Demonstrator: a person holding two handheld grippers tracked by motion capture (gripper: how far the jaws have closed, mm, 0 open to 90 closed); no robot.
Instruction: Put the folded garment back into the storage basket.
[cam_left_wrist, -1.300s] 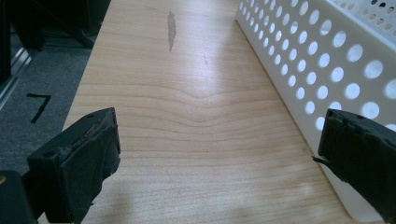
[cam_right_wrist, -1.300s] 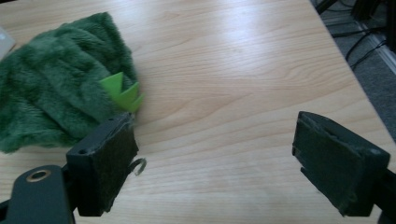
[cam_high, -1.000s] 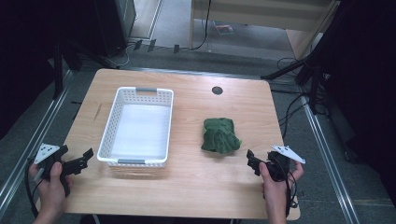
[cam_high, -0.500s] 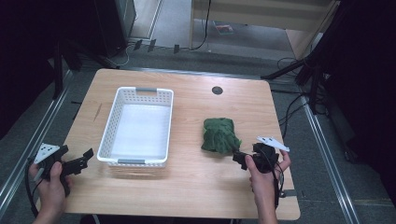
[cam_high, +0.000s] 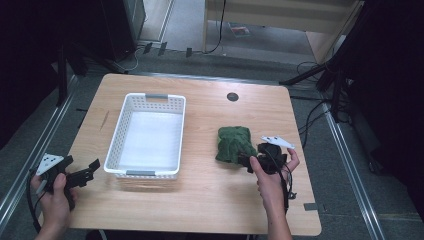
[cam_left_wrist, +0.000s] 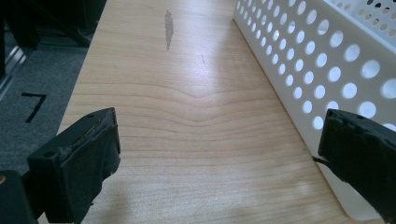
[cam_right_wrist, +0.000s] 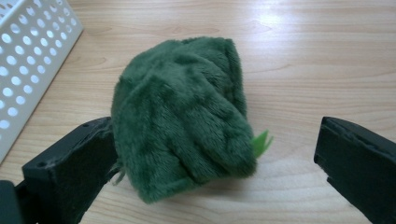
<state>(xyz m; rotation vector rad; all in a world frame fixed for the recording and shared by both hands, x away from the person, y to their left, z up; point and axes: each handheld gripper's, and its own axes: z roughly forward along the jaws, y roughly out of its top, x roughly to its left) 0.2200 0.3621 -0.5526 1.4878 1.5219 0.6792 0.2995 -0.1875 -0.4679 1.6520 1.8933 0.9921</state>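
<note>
Both grippers' jaws gape: right gripper (cam_right_wrist: 215, 172) straddles fuzzy green plush (cam_right_wrist: 182, 112); left gripper (cam_left_wrist: 219, 168) beside perforated basket (cam_left_wrist: 327, 60).

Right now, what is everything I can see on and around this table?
Light wooden table: one, centre of the high view.
White perforated plastic basket: one, empty, left half of the table.
Fuzzy green plush cloth: one, bunched, right of the basket.
Round dark hole: one, far side of the tabletop.
Left tool: one, black, open, near the basket's near left corner.
Right tool: one, black, open, at the cloth's near edge.
</note>
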